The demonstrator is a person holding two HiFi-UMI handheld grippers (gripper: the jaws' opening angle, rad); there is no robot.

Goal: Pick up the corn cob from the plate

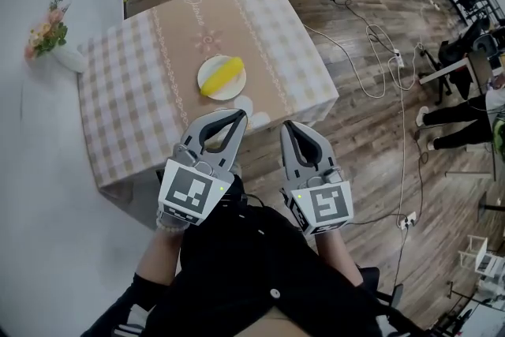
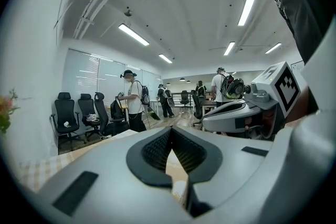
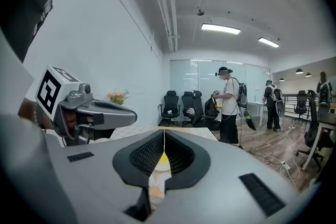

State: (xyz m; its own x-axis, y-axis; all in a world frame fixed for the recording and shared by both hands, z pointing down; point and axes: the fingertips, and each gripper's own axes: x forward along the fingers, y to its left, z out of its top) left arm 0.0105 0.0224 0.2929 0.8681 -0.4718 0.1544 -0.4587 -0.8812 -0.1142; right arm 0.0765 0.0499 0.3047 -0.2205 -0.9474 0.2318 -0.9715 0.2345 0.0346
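We are holding the left gripper [image 1: 237,116] and right gripper [image 1: 289,125] closed and empty at the table's [image 1: 272,35] near edge. Beyond them, the corn cob [image 1: 221,75] is lying on the plate [image 1: 237,91], mid-table. We are advising: open one gripper's jaws first, then straddle the cob crosswise.

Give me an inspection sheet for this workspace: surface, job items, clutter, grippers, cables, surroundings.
Surface: table with beige checked tablecloth.
Job's things: yellow corn cob lying on round white plate.
Clutter: pink flowers in white vase beside the table's left corner.
Grippers: left gripper and right gripper both shut, empty, short of the plate.
Cables: white cables across wooden floor.
Surroundings: black office chairs, standing people.
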